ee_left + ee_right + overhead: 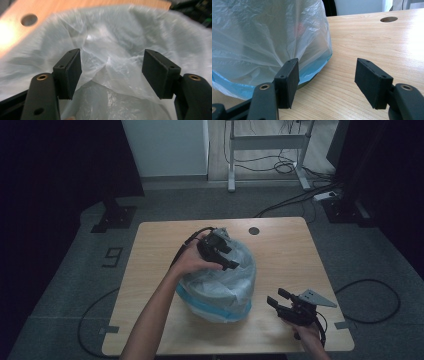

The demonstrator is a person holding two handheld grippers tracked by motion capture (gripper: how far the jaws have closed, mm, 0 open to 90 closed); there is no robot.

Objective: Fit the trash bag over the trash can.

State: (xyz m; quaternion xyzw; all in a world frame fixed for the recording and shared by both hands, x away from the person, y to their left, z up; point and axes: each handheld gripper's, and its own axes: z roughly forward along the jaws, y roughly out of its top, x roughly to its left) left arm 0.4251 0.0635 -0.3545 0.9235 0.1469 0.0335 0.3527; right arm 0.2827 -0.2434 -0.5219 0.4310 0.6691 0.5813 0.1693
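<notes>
A translucent white plastic bag over a blue-rimmed round bin (pixel 220 287) sits mid-table. The left hand-held gripper (pixel 231 265) hovers wide-jawed over loose film, apparently to pinch it; the right hand-held gripper (pixel 275 299) waits empty, jaws apart, near the table's front right corner.

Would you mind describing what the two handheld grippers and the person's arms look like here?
Both grippers are black, each with two jaws ending in flat rectangular pads fixed by small screws, with brass-coloured pivots behind them. The left gripper trails a black cable; the right gripper carries a grey three-cornered plate on top and a black cable at the wrist. The forearms are bare, with no sleeves in view.
</notes>
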